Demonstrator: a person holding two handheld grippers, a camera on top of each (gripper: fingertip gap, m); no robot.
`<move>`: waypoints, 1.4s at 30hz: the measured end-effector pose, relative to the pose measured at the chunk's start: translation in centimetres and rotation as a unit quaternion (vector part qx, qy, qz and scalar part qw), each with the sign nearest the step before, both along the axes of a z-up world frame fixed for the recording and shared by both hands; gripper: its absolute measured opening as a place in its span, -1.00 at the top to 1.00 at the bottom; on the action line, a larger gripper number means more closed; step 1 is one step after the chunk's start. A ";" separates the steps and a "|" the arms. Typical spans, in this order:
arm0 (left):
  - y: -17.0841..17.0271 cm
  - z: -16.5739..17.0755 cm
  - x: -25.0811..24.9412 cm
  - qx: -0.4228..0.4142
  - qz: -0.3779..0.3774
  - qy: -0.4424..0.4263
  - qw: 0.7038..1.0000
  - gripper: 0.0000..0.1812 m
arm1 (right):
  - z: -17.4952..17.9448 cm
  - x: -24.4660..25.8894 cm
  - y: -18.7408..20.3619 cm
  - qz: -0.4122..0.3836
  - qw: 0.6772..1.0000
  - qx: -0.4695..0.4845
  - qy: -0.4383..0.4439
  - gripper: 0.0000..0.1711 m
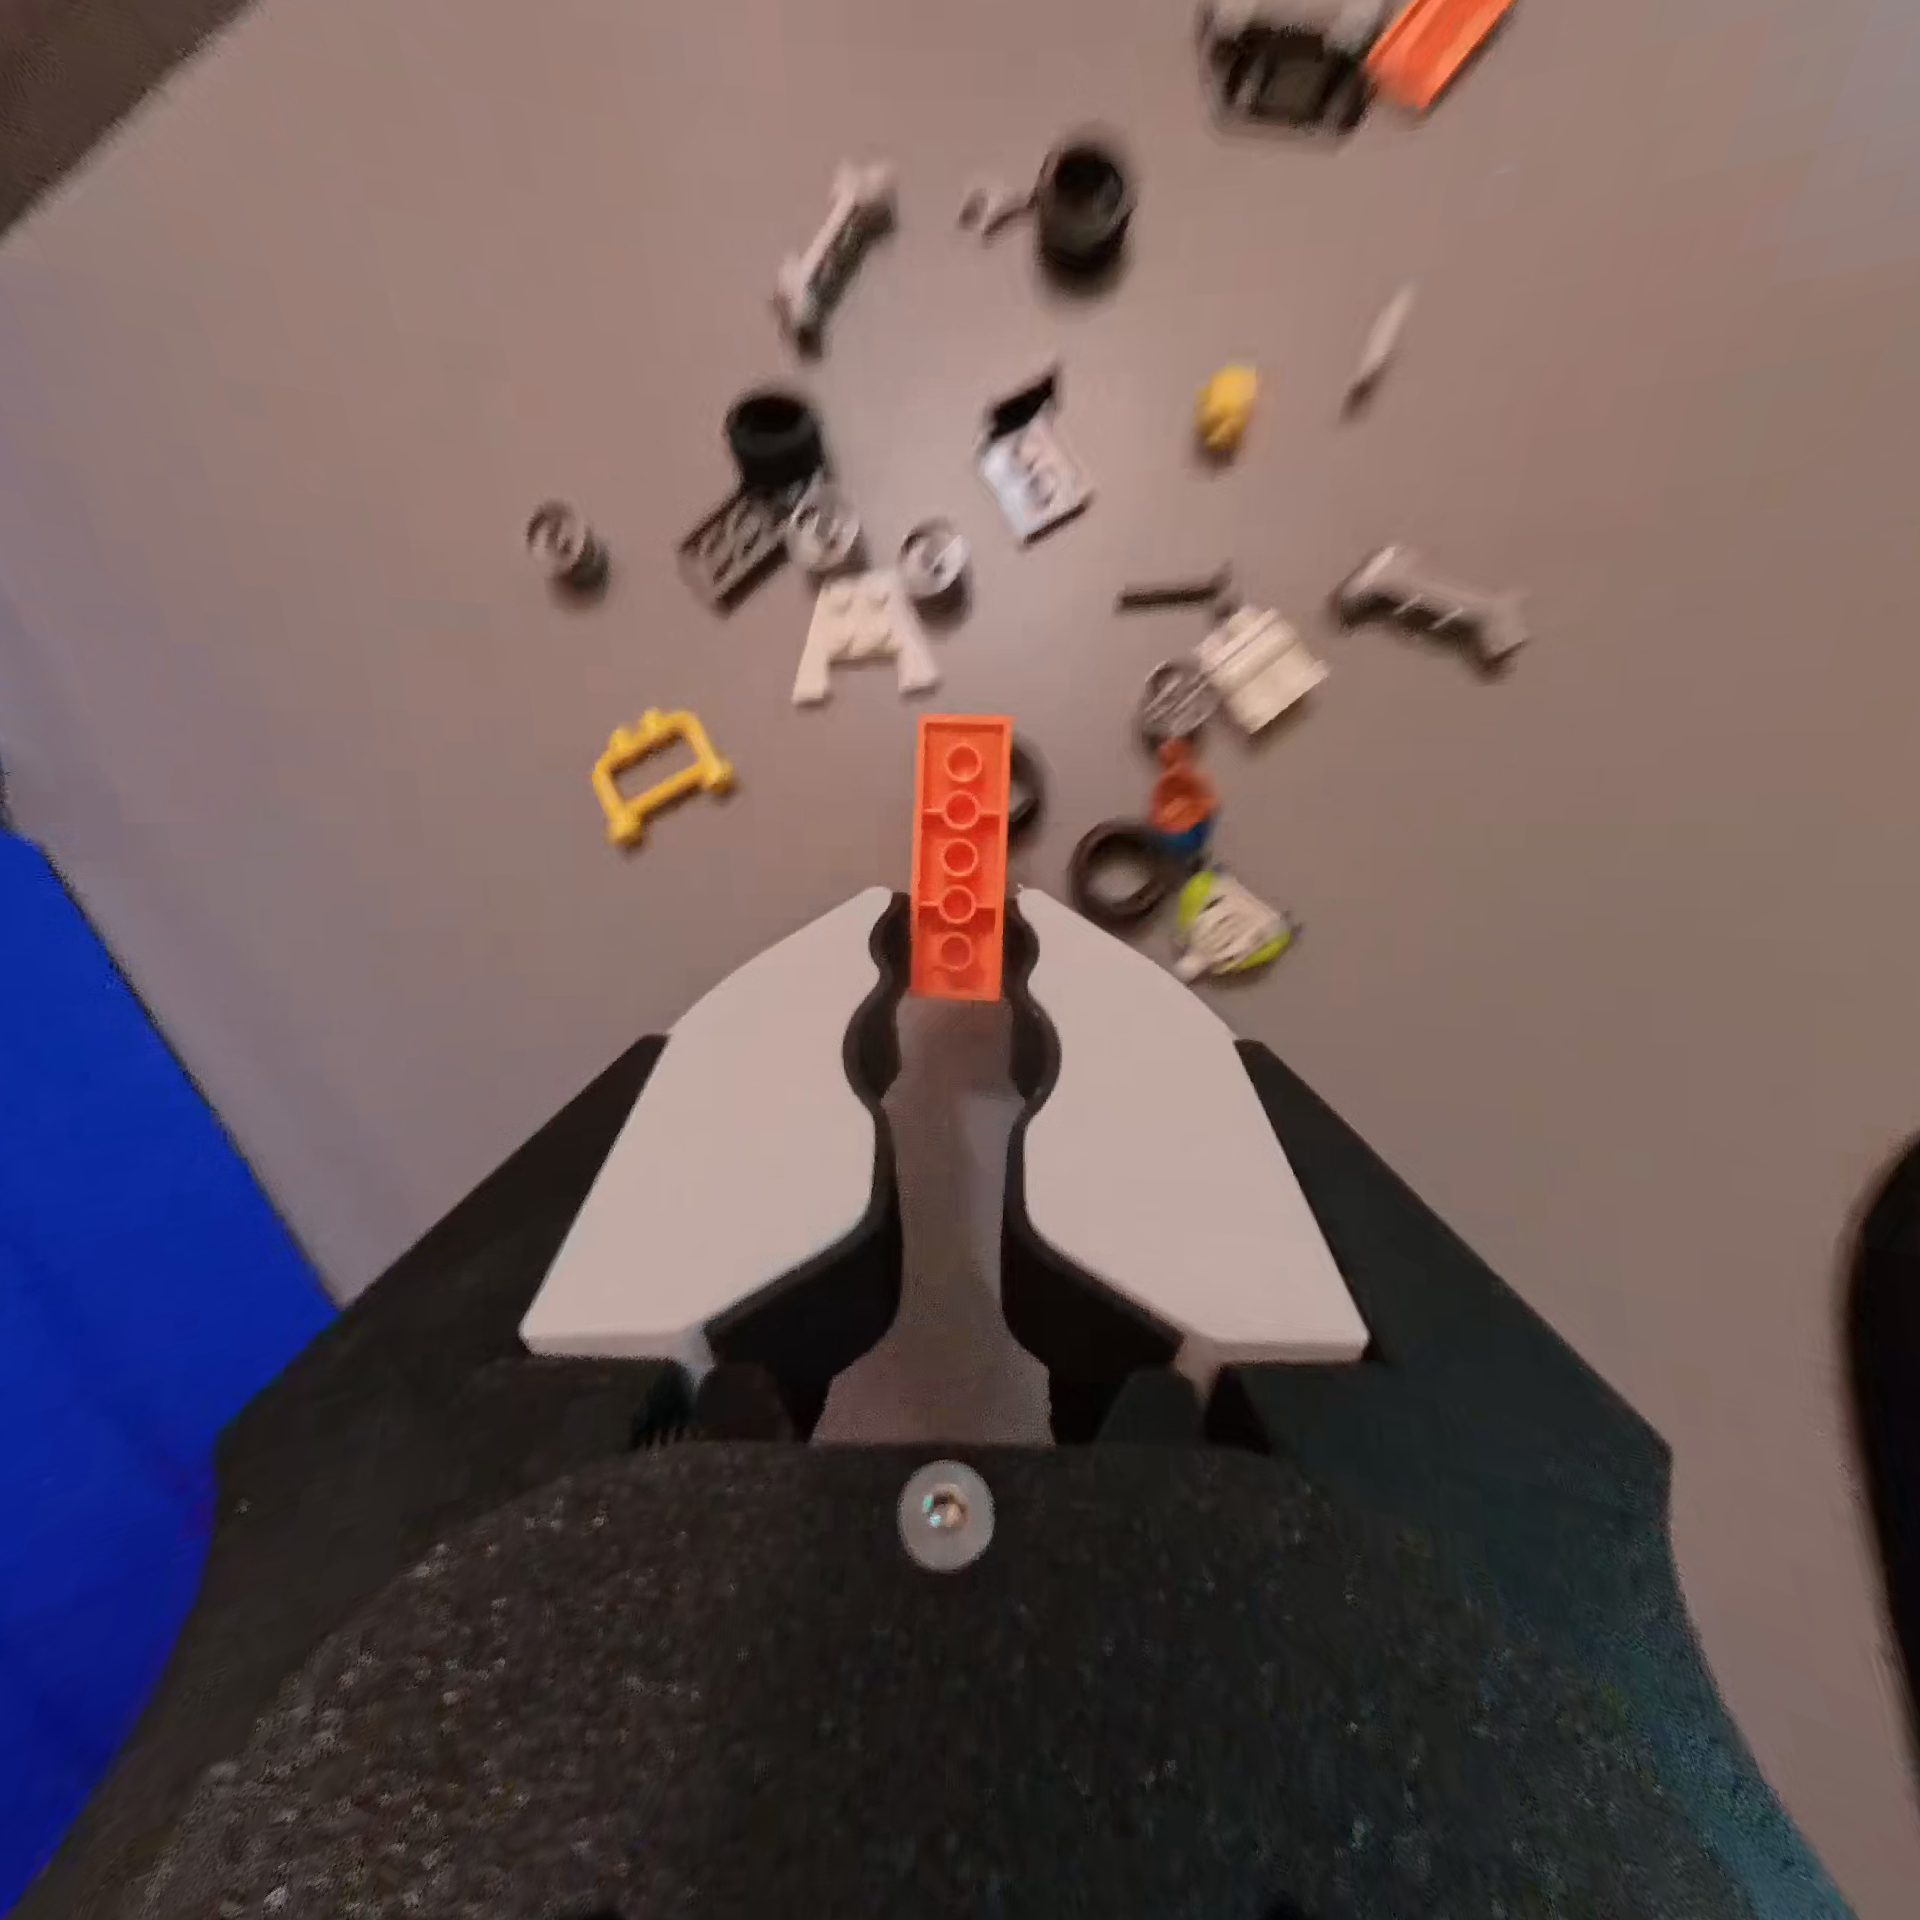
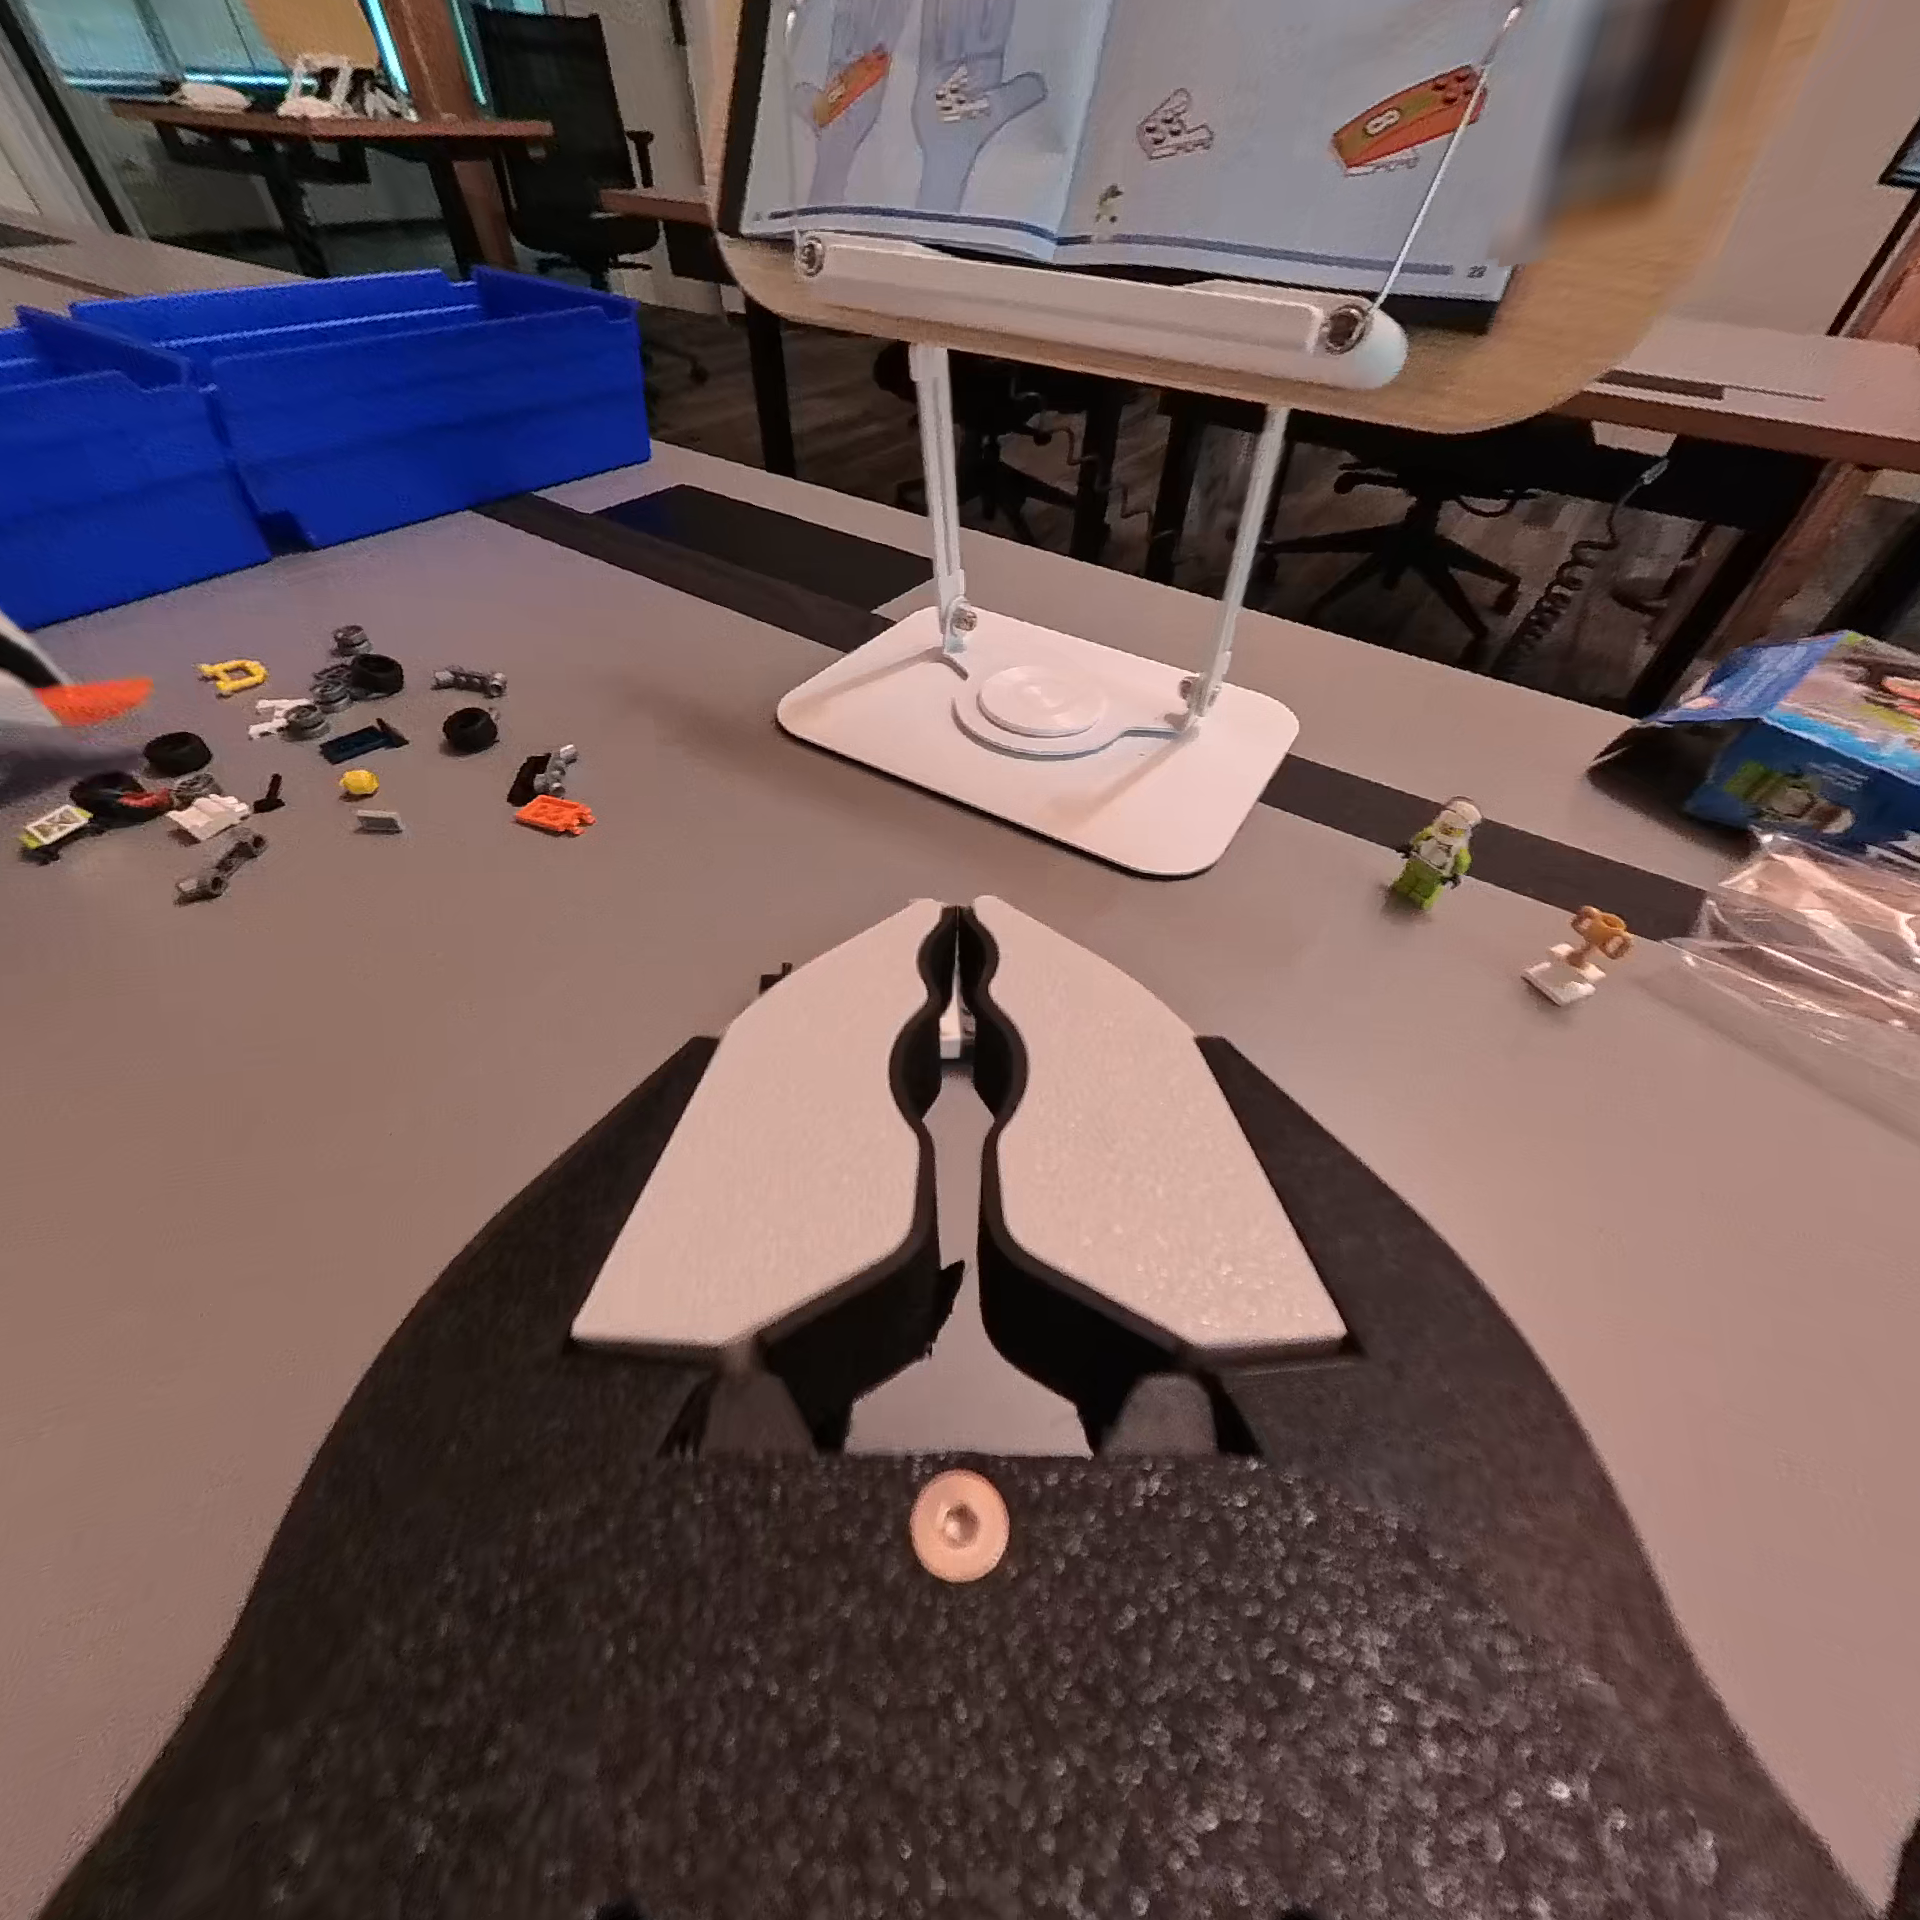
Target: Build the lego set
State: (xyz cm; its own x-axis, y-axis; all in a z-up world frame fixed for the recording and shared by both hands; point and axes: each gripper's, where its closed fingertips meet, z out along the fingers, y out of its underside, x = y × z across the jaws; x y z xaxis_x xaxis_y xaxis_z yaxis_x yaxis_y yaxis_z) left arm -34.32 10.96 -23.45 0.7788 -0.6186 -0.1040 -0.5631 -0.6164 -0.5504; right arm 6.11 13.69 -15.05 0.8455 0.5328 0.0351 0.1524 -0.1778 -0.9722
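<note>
I see blue bins [image 2: 312, 416] far left on grey worktop [image 2: 520, 1039]; white book stand [image 2: 1039, 727] centre; office chairs [image 2: 561, 135] behind.

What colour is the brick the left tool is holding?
Orange: a long flat studless-side-up lego plate gripped in the left tool. Clearest in the left wrist view.

An office: rows of desks [image 2: 332, 130] and swivel chairs [image 2: 566, 125]

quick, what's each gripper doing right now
Left gripper: closed on the orange brick.
Right gripper: closed on a small white piece.
</note>
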 end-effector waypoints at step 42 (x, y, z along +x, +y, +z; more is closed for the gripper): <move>-5.2 6.4 30.2 0.099 -0.240 -0.327 0.909 0.68 | -6.8 -1.1 -4.8 0.307 0.817 -0.219 -0.435 0.80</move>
